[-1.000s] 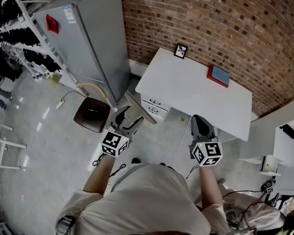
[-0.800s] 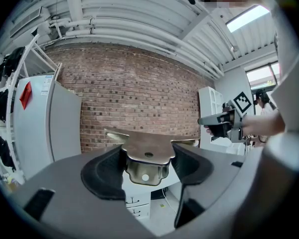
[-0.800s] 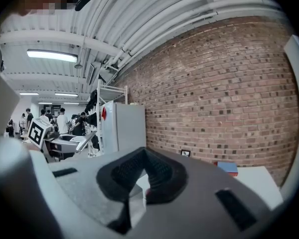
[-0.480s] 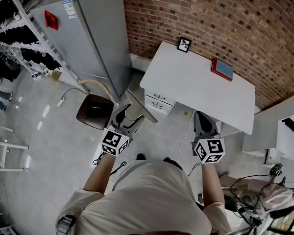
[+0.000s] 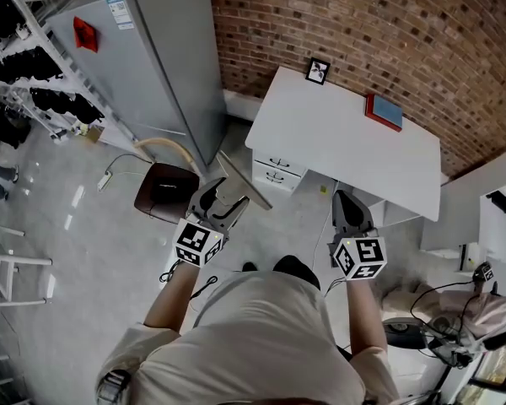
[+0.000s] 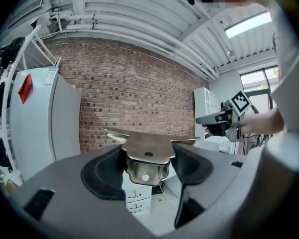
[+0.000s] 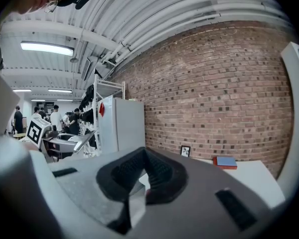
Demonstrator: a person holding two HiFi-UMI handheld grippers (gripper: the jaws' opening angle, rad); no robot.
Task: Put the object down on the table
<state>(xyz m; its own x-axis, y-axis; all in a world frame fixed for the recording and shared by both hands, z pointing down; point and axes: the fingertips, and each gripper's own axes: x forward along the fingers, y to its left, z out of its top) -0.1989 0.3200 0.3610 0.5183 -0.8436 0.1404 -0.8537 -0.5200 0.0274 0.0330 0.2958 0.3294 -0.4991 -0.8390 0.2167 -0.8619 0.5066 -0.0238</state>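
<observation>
A metal plate [image 6: 148, 152] with a folded part beneath it and a small hole in its top face is clamped between the pads of the left tool [image 6: 148, 169], whose jaws stand wide on it. In the head view the plate [image 5: 239, 185] is seen projecting forward from the left tool [image 5: 218, 208], carried in the air over the floor [image 5: 84, 251] and not resting on anything. It is held short of the white bench [image 5: 337, 146], near the bench's left front corner and the drawer unit [image 5: 277, 175] under that corner.

The right tool [image 5: 348, 213] is held level with the left one, in front of the bench's front edge. In the right gripper view the jaws of the right tool [image 7: 145, 179] are seen brought together, with nothing between them. A marker cube is carried at the back of each tool, one on the left [image 5: 196, 245] and one on the right [image 5: 358, 258].

On the bench a red and blue book [image 5: 383, 111] lies near the far right edge, and a small framed picture [image 5: 317, 71] stands at the far left corner against the brick wall [image 5: 379, 24]. A grey refrigerator [image 5: 148, 66] stands to the left of the bench, and a dark brown seat [image 5: 163, 192] is seen on the floor just left of the left tool.
</observation>
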